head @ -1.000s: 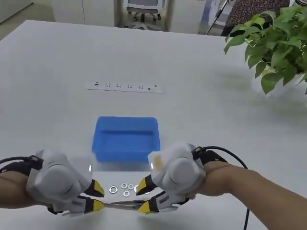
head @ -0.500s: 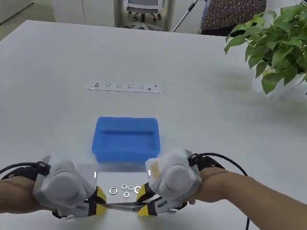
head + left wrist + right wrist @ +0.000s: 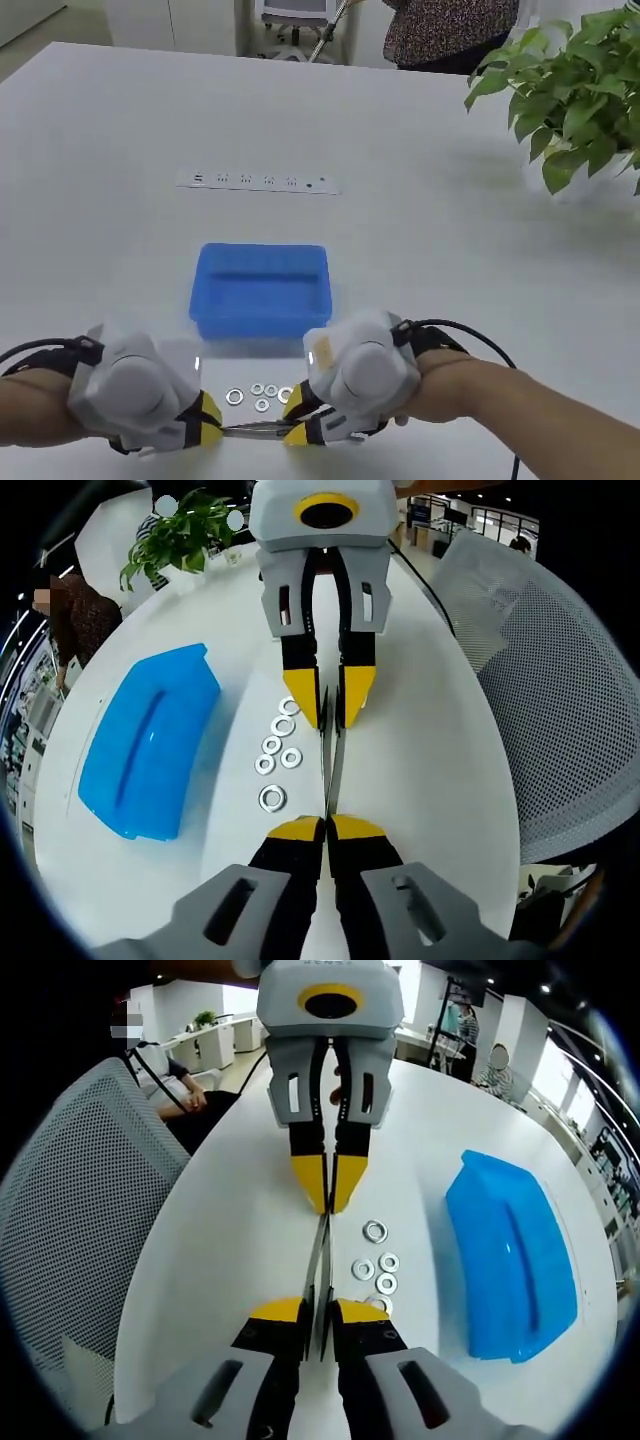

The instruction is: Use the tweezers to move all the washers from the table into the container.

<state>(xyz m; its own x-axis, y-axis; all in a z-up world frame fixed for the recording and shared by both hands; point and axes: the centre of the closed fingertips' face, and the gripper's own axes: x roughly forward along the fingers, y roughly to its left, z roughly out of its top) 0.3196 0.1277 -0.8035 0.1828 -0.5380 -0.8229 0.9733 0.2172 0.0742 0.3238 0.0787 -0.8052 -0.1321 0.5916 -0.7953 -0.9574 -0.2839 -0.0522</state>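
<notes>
A: Where are the tweezers point(image 3: 258, 428)?

B: They are thin bare metal, stretched low along the near edge of the white table point(image 3: 420, 230). The left gripper point(image 3: 325, 830) presses its yellow tips tight on one end, and the right gripper point(image 3: 318, 1312) pinches the other.

A: And the washers point(image 3: 278, 745)?

B: They are flat shiny rings in a loose cluster just beside the tweezers, between them and the container point(image 3: 260, 318). That is a glossy blue plastic tray with rounded corners.

A: Do the views differ?

B: The gripper views show each ring apart, and a grey mesh chair back point(image 3: 80, 1190). The head view adds a power strip point(image 3: 258, 182) beyond the tray and a leafy plant point(image 3: 575, 90).
</notes>
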